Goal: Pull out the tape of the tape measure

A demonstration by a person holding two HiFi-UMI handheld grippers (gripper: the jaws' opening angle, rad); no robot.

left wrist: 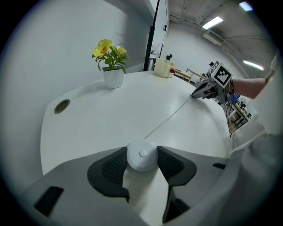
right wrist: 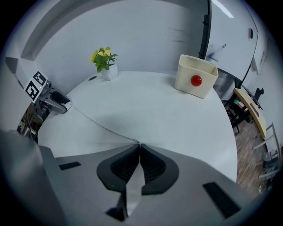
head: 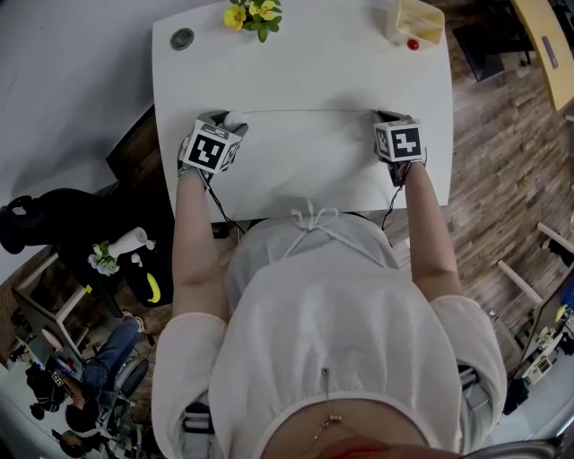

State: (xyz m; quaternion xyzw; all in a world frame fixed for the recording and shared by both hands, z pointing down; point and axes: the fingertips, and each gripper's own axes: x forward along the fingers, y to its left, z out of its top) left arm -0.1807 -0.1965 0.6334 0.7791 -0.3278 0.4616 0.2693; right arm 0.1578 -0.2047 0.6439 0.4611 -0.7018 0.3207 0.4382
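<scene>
A small round white tape measure sits clamped between the pads of my left gripper, just above the white table. Its thin white tape runs out taut across the table to my right gripper, seen far right in the left gripper view. In the right gripper view my right gripper is shut on the tape's end, and the tape stretches left toward my left gripper. In the head view the left gripper and right gripper are wide apart, the tape spanning between them.
A white pot of yellow flowers stands at the table's far edge. A cream box with a red button stands at the far right. A round cable hole is at the far left corner. The person's body is close to the table's near edge.
</scene>
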